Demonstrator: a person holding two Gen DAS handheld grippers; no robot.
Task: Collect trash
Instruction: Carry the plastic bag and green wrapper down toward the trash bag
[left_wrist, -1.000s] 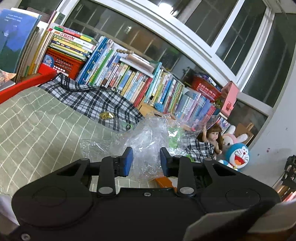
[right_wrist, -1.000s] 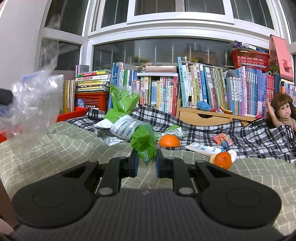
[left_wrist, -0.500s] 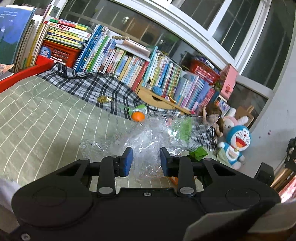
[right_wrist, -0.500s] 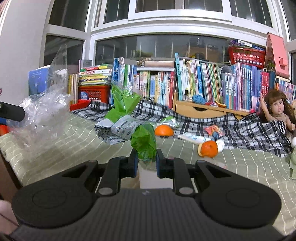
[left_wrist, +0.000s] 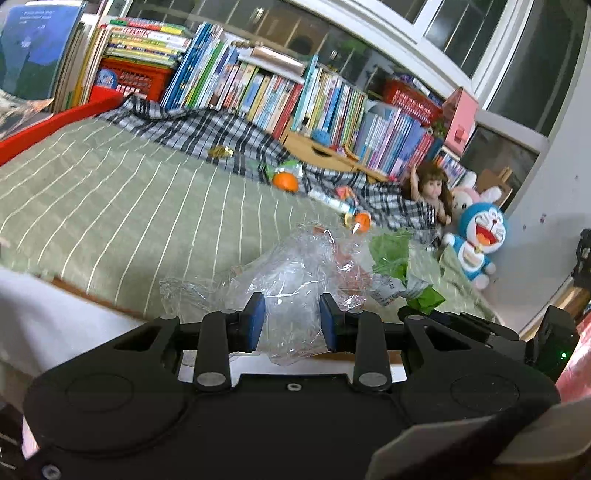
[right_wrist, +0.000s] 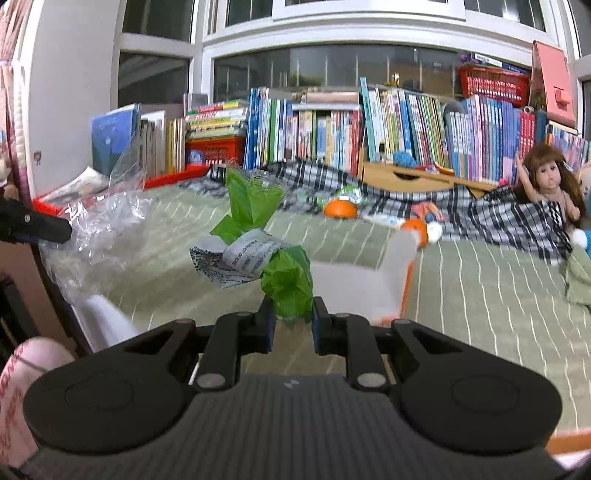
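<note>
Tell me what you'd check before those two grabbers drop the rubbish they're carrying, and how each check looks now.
1. left gripper grips the clear plastic bag: ok.
2. right gripper grips the green wrapper: ok, pinched at its lower end.
3. White bin under the wrapper: cannot tell; its rim shows blurred behind the wrapper.
4. Bag over the bin: cannot tell.
5. Trash left on the bed: not ok; the gold wrapper lies there.
</note>
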